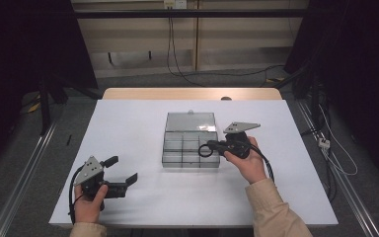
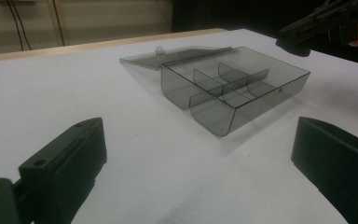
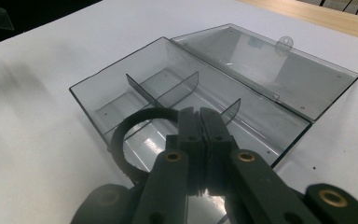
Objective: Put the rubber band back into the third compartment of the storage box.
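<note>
- A black ring [image 3: 126, 140] is pinched in the right gripper [image 3: 200, 122], jaws pressed together on its rim, and hangs over the near right compartments of the box [image 3: 93, 100].
- The clear box sits mid-desk [image 1: 138, 128], its lid [image 1: 190, 121] laid open on its far side.
- The left gripper [image 1: 123, 170], jaws spread and holding nothing, is well apart from the box, toward the near left.

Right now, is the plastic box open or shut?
Open: the box has its lid folded back flat on the table, its compartments uncovered.
</note>
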Demonstrator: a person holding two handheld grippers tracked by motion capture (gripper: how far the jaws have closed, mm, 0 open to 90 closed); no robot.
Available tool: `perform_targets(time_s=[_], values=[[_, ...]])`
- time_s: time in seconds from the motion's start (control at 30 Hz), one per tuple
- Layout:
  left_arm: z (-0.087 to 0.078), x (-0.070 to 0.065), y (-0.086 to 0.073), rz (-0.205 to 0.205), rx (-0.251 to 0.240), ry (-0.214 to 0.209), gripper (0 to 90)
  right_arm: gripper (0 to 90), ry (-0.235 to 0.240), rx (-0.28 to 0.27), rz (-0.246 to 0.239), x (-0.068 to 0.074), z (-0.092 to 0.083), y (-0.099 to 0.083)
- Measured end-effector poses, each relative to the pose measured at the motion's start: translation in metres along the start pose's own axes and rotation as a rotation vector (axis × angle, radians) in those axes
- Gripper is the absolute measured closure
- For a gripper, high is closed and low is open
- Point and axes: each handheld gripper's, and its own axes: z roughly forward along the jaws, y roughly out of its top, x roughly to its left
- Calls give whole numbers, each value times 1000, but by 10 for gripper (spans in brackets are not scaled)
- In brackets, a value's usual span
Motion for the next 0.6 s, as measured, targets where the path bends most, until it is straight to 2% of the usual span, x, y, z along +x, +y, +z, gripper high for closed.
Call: perform_targets(time_s=[0.6], values=[[0,0,0,2,3,-1,31,887,-7,-3,1,-7,6,3]])
